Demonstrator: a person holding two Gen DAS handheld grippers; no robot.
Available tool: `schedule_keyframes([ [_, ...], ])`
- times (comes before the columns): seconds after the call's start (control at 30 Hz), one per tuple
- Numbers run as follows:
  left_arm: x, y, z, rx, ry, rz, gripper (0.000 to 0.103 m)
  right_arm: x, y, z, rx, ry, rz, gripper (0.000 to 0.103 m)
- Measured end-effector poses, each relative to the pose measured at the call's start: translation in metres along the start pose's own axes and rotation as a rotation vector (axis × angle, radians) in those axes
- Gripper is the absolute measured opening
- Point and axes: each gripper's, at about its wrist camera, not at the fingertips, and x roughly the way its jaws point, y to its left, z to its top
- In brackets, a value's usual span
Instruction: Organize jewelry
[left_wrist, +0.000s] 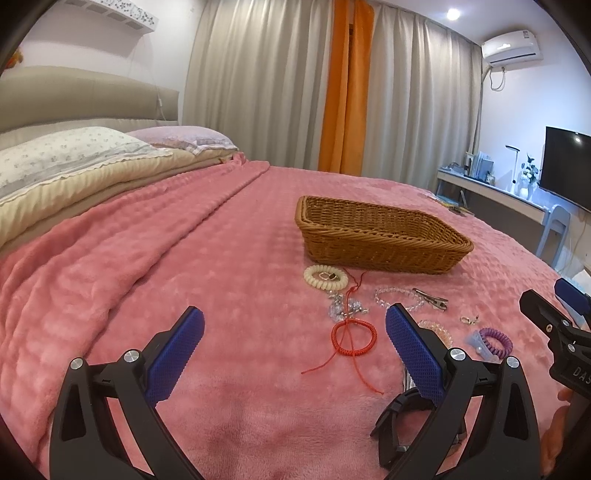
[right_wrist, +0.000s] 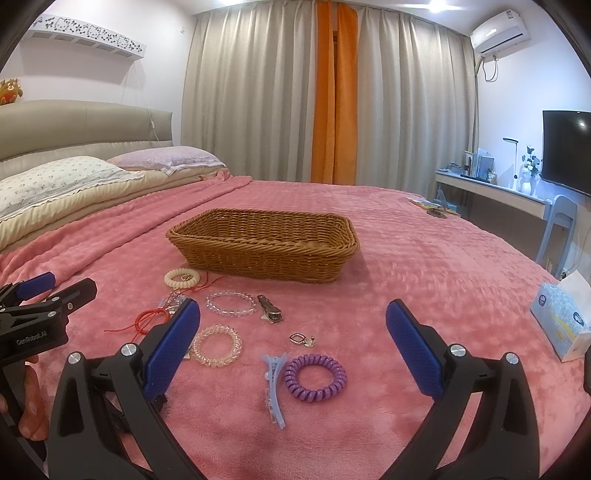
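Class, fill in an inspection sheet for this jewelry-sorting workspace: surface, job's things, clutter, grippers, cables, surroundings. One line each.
Surface: pink blanket covering a bed.
Job's things: wicker basket, no contents visible; in front of it on the blanket lie a cream coil hair tie, clear bead bracelet, red cord bracelet, clear coil hair tie, purple coil hair tie, blue hair clip, metal clip and a small charm.
Clutter: tissue box at the right edge.
Grippers: left hand-held gripper and right hand-held gripper both open, holding nothing.
Cables: air conditioner cord.
Surroundings: pillows, curtains, TV, desk.
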Motion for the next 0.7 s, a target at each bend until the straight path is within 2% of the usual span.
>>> schedule_keyframes([
  [0.7,0.0003,-0.0004,0.0000,-0.003,0.009,0.000,0.096,0.0002,0.0002,0.0000,-0.002,0.002,0.000,0.096],
])
